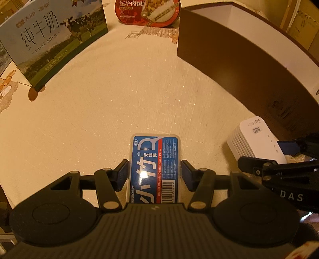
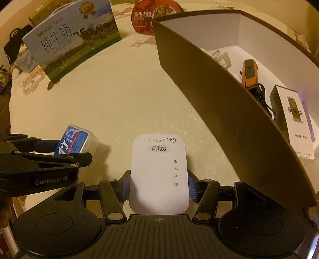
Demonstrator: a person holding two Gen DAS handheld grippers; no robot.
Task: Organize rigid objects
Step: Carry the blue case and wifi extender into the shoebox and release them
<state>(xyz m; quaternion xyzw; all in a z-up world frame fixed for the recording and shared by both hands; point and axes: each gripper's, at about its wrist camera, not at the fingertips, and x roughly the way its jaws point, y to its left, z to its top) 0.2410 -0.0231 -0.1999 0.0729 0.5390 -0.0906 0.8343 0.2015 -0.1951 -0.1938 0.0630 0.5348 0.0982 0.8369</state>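
My left gripper (image 1: pixel 154 173) is shut on a clear floss pick box (image 1: pixel 156 165) with a blue label, held over the cream tablecloth. It also shows in the right wrist view (image 2: pixel 74 140). My right gripper (image 2: pixel 158 186) is shut on a white WiFi repeater (image 2: pixel 158 175), which also shows in the left wrist view (image 1: pixel 257 139). A large brown box (image 2: pixel 209 103) with a white inside stands open to the right of both grippers and holds an orange tool (image 2: pixel 250 73) with a black cable and a small carton (image 2: pixel 295 119).
A pure milk carton (image 1: pixel 53 35) stands at the back left. A red beef rice bowl (image 1: pixel 148 12) stands at the back centre. The brown box wall (image 1: pixel 249 65) runs along the right. Small clutter lies at the table's far left edge (image 2: pixel 26 59).
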